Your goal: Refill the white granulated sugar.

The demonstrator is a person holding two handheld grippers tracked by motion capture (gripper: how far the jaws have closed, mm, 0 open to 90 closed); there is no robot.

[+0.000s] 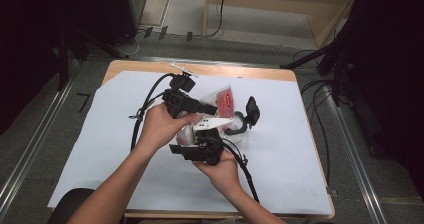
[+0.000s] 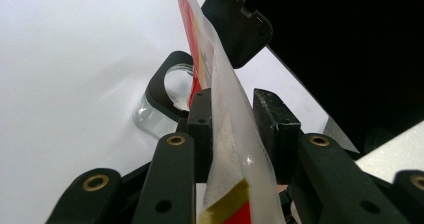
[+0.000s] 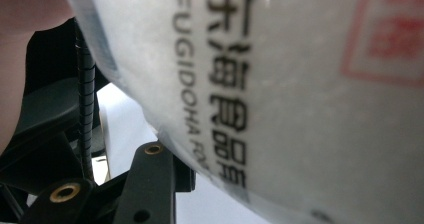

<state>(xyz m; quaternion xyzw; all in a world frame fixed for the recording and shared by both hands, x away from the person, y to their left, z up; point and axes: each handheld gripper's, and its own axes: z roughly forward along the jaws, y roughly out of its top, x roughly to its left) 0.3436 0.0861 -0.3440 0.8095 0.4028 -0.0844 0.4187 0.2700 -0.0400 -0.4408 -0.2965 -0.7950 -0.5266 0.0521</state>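
Translucent plastic with red and yellow print, the food pouch (image 2: 220, 84) stands edge-on between the left gripper (image 2: 240, 129)'s jaws, which clamp its lower part above the white-covered bench (image 1: 125, 174). Behind it lies a clear glass jar (image 2: 160, 109) with a black hinged lid (image 2: 237, 26). The right gripper (image 1: 200, 151)'s jaws also meet the pouch, but whether they pinch it I cannot tell.

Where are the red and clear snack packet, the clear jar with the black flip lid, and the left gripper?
snack packet (image 2: 225, 109), left gripper view, clear edge between the pads.
clear jar (image 2: 150, 116), left gripper view, glass shoulder.
left gripper (image 2: 240, 114), left gripper view, midway between fingertips.
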